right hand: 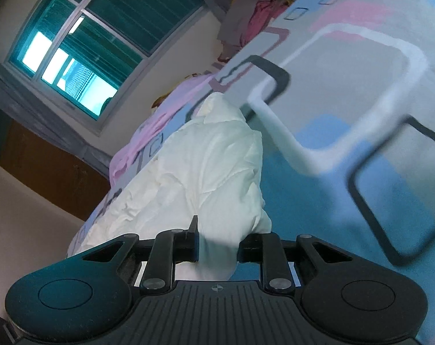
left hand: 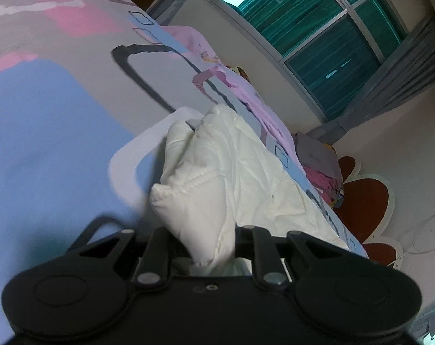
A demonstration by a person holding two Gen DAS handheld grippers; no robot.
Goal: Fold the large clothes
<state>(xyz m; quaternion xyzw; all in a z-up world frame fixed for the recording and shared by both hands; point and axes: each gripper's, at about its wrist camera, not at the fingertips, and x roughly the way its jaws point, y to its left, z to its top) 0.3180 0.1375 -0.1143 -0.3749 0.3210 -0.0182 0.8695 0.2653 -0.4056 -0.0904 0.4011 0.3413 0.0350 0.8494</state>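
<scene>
The white garment (left hand: 232, 172) is lying along the edge of the patterned bedspread (left hand: 50, 120), bunched up toward me. My left gripper (left hand: 207, 247) and right gripper (right hand: 217, 247) are each pinching a fold of it.

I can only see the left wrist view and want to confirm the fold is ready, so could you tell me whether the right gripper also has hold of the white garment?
Observer: Yes, the right gripper has its jaws closed on a bunch of the white garment.
Operator: Thank you. What lies beyond its right side?
Observer: The patterned bedsheet, bare there.
Operator: Is anything at the far end of the bed in that view?
Observer: A heap of grey and pink clothes sits beyond the sheet's far edge.
</scene>
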